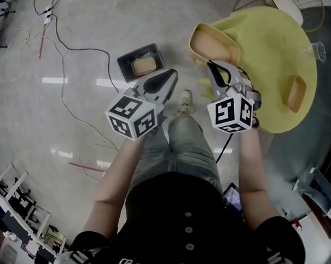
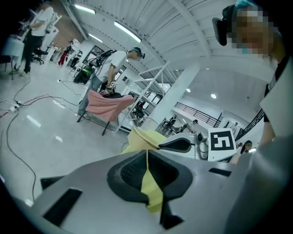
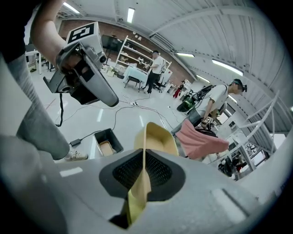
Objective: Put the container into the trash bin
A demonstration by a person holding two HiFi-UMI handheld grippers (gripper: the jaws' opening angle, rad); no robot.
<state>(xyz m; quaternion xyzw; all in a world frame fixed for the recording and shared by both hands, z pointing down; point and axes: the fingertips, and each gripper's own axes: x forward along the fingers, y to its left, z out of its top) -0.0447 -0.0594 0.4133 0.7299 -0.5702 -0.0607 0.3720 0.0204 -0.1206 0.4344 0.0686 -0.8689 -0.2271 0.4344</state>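
Yellow cloth covers the round bench (image 1: 277, 47), with the dark trash bin (image 1: 124, 62) on the floor beside it. The tan container (image 1: 213, 44) is up in the air over the bench edge, not in the bin, its rim clamped tight in the right gripper (image 1: 213, 66). The left gripper (image 1: 173, 75) is closed too. There's a yellow sliver in its seam, can't tell what.

Floor (image 1: 22, 107) with trash bin (image 1: 142, 61), cables (image 1: 69, 48)
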